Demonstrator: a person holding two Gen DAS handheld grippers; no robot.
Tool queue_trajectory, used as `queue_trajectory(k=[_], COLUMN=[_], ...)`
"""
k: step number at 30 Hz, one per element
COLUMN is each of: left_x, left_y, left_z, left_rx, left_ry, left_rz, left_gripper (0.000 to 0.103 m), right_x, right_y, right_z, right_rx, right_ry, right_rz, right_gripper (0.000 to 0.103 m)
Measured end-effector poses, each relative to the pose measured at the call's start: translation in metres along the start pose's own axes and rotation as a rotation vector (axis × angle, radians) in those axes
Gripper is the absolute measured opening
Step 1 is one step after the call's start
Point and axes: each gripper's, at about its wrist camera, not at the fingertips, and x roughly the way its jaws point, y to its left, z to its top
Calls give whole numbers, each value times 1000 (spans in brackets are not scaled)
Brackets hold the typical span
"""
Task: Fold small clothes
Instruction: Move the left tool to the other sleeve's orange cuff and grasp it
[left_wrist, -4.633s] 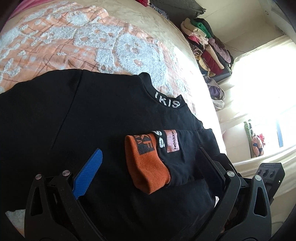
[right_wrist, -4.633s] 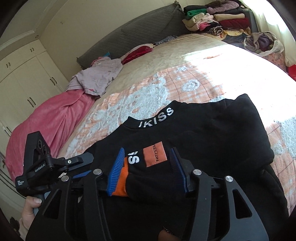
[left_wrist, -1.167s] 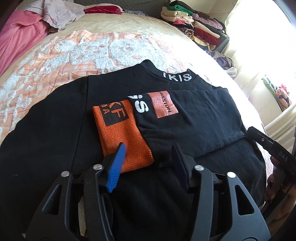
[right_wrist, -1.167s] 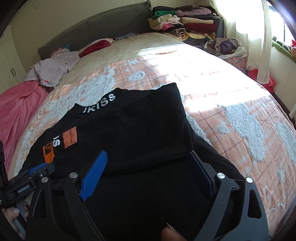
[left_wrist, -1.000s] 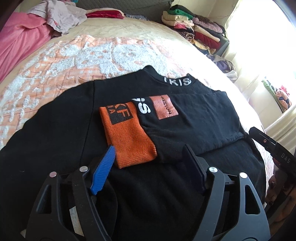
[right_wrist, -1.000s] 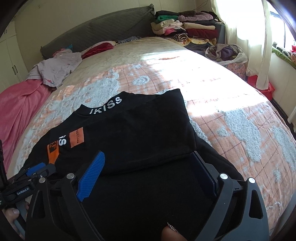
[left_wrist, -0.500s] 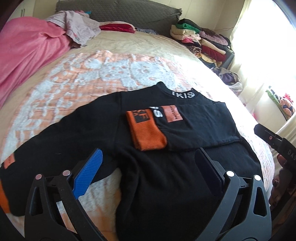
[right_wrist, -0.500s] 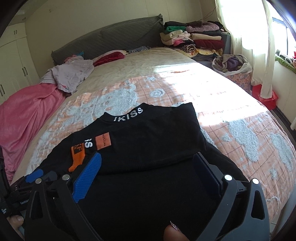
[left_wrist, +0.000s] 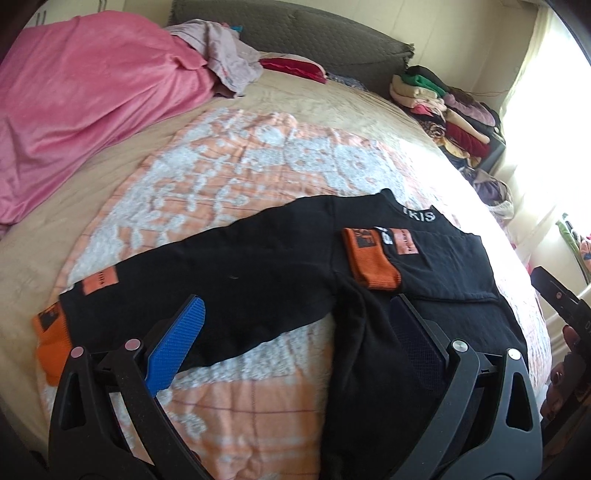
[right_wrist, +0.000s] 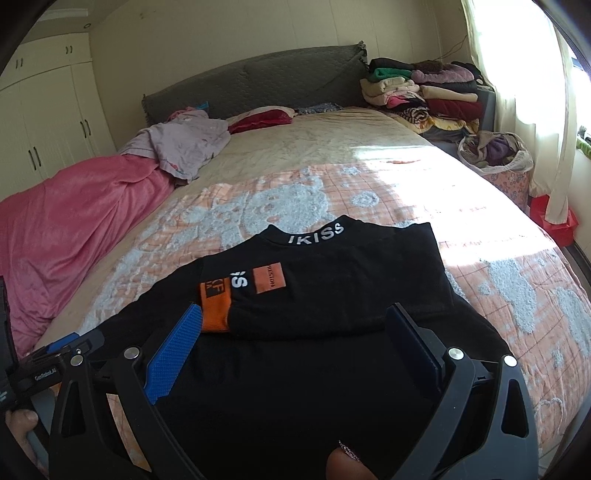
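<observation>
Lying flat on the orange-and-white patterned quilt (left_wrist: 236, 162) of a bed, the black sweatshirt (left_wrist: 280, 273) has one sleeve folded across its chest, its orange cuff (left_wrist: 371, 264) resting below the lettered collar (right_wrist: 317, 233), while the other sleeve (left_wrist: 155, 291) stretches out sideways. Both the left gripper (left_wrist: 295, 328) and the right gripper (right_wrist: 295, 332) hover above the garment with jaws spread wide and nothing between them. A pink blanket (right_wrist: 70, 221) and stacked clothes (right_wrist: 421, 96) lie farther off.
</observation>
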Motion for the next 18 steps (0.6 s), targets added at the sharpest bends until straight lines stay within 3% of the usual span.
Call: queue_trajectory(k=[18], left_x=[-41], left_y=[88], left_z=[-34], left_rx=[-171], left_ry=[-9], left_rz=[120], left_gripper=[93], right_x=[-16], right_y=[68], right_z=[-13], right_rx=[-156], right_ry=[0], right_rz=[136], right_gripper=[99])
